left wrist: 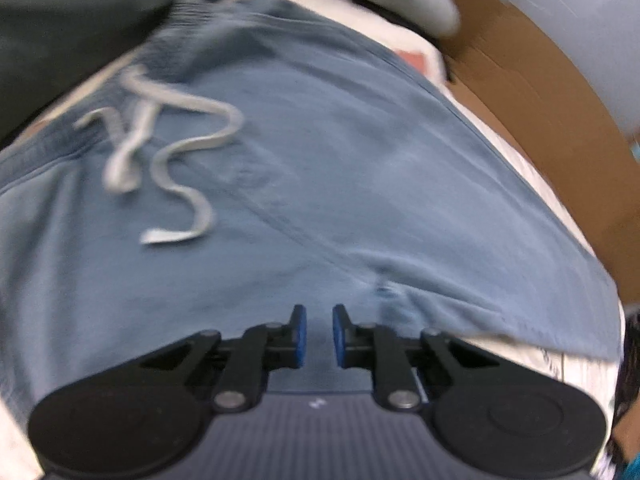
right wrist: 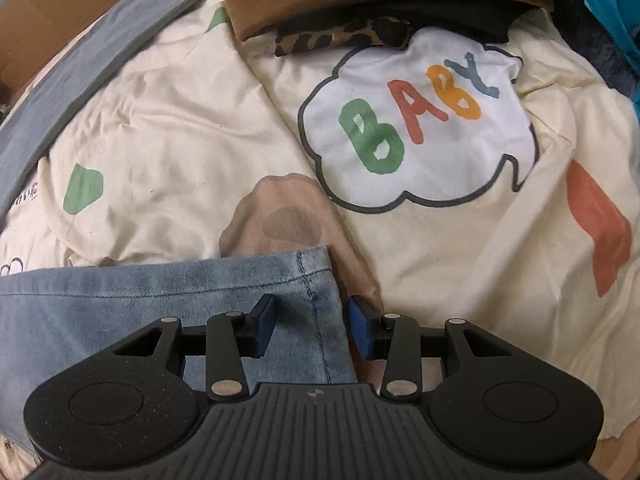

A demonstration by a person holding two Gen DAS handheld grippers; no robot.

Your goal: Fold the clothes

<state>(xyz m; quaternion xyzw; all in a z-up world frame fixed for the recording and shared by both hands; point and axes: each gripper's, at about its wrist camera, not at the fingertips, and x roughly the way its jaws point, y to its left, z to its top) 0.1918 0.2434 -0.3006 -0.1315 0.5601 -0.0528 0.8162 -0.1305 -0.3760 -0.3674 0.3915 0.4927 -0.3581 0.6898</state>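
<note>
The soft, light blue drawstring shorts (left wrist: 304, 168) look limp; both the left hand-held gripper (left wrist: 319, 334) and right hand-held gripper (right wrist: 311, 330) gape empty, and the stitched hem corner (right wrist: 316, 264) seems firmest to pinch.

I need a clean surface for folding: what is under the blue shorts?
The blue shorts lie on a cream printed sheet, which shows past their edges in both views. A brown print patch runs under the hem. Whatever lies beneath the middle is covered.
</note>
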